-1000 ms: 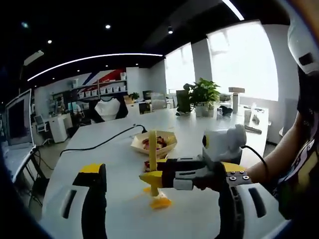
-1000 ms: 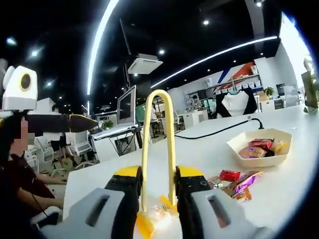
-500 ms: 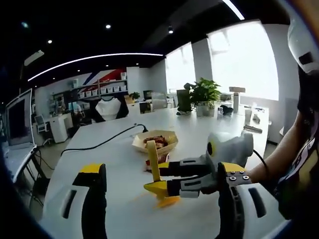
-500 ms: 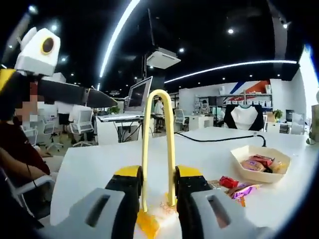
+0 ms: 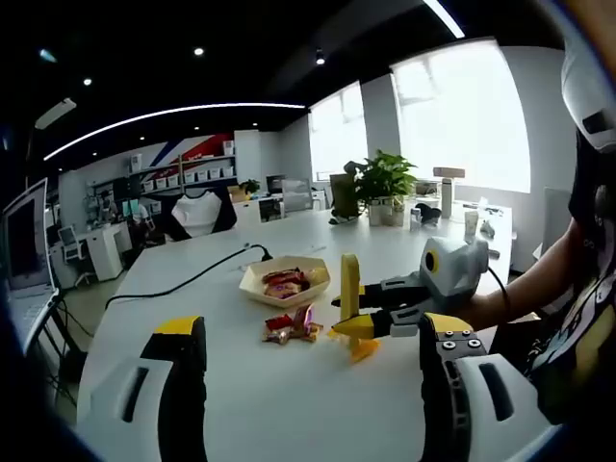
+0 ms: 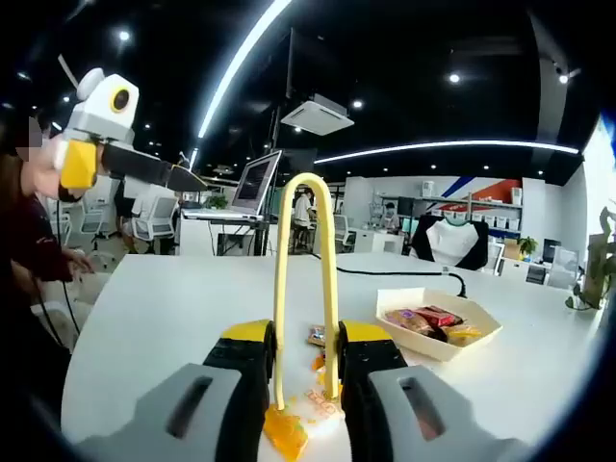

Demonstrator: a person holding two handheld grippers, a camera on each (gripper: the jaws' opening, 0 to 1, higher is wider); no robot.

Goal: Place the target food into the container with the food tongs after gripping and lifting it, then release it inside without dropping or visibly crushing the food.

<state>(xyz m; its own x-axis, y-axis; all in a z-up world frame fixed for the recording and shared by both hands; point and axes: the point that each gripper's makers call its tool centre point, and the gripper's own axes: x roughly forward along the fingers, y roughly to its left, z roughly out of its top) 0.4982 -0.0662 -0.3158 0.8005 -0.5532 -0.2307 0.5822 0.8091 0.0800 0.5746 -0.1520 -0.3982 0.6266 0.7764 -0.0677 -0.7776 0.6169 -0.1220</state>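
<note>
1. The right gripper (image 6: 304,380) has its jaws squeezed tight on yellow food tongs (image 6: 304,279). The loop end of the tongs sticks up at 12 o'clock in the right gripper view.
2. In the left gripper view the right gripper (image 5: 358,325) comes in from 3 o'clock, w/ the tongs (image 5: 350,300) standing up over the white desk (image 5: 289,404).
3. The tong tips sit low btwn the jaws, by something orange & clear (image 6: 289,431). Can't tell if it's food or part of the tongs.
4. The left gripper (image 5: 303,385) has its jaws wide apart, nothing in them. In the right gripper view it (image 6: 188,179) is up in the air at 10 o'clock.
5. The target food looks like the loose wrapped snacks (image 5: 289,327) lying on the desk. In the left gripper view they are near the tongs, at 9 o'clock from them.
6. The container is a pale tray (image 5: 254,286) w/ snacks already in it, just past the loose ones. In the right gripper view the tray (image 6: 404,339) is at 3 o'clock of the tongs, w/ a few snacks (image 6: 317,335) peeking behind the tongs.
7. What could go wrong:
   - Squeeze too hard = snack gets squashed.
   - Squeeze too soft = the shiny wrapper may slip & fall.
   - Tips may push the snacks away, not pinch them.
</note>
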